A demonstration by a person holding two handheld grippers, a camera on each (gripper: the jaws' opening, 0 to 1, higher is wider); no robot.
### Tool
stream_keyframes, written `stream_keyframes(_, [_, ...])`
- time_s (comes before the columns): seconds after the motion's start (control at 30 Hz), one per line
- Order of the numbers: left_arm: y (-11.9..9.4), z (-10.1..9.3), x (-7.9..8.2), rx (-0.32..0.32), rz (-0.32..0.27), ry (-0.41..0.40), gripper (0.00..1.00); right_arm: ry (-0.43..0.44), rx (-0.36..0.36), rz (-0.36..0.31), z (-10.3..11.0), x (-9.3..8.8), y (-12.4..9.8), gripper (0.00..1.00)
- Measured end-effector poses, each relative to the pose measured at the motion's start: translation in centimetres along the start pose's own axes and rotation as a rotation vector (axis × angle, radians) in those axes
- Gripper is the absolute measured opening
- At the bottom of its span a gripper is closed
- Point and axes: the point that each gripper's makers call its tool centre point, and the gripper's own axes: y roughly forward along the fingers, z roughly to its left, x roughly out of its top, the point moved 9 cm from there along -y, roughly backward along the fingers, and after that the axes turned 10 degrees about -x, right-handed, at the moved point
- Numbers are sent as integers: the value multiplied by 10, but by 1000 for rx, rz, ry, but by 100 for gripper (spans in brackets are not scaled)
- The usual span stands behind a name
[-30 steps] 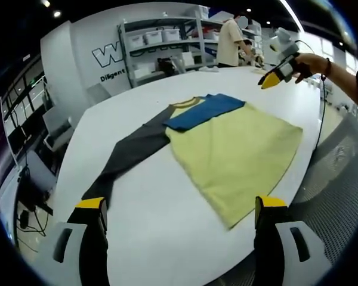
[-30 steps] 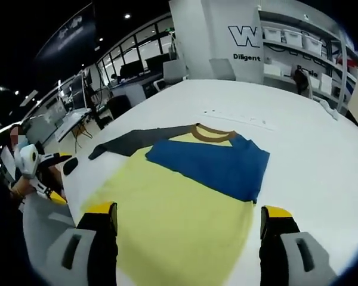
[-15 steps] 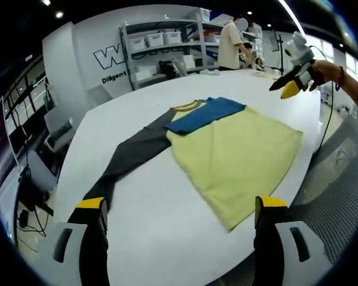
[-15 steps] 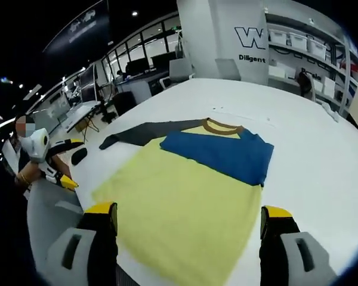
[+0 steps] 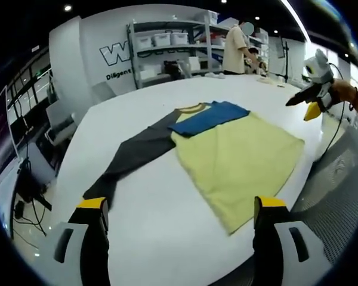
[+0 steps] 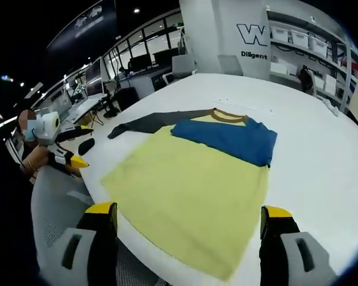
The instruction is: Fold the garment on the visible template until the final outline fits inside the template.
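While flat, garment (image 5: 235,158) hem nears table (image 5: 149,202) edge; collar away.

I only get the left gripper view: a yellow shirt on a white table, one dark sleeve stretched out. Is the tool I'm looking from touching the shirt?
Observer: No. The right gripper view shows the left gripper held off the edge of the table, clear of the shirt.
Operator: Is the other tool gripping anything?
Observer: No. The right gripper is open, with nothing between its jaws.
Operator: What's behind my side of the table?
Observer: Desks with monitors along a row of windows.
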Motion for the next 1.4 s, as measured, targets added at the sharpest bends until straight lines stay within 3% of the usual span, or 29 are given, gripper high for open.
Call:
stream_keyframes(0.4, [-3, 33, 14, 17, -35, -90, 97, -9, -3, 4, -3, -2, 0, 99])
stream_keyframes(0.67, [-5, 61, 17, 92, -47, -169, 94, -10, -9, 16, -2, -3, -1, 99])
stream_keyframes(0.73, [-4, 72, 14, 138, -44, -208, 95, -17, -11, 19, -2, -3, -1, 99])
stream_keyframes(0.8, [-2, 80, 12, 150, -26, -212, 93, -14, -10, 16, -2, -2, -2, 99])
stream_keyframes(0.93, [1, 96, 9, 156, -62, -282, 92, -18, -2, 16, 0, -3, -3, 99])
stream_keyframes(1.1, [3, 117, 4, 195, -32, -299, 90, -11, -10, 21, 0, -4, -3, 99])
stream_keyframes(1.4, [14, 152, -6, 261, -42, -404, 77, 16, -16, 25, -2, -6, -2, 99])
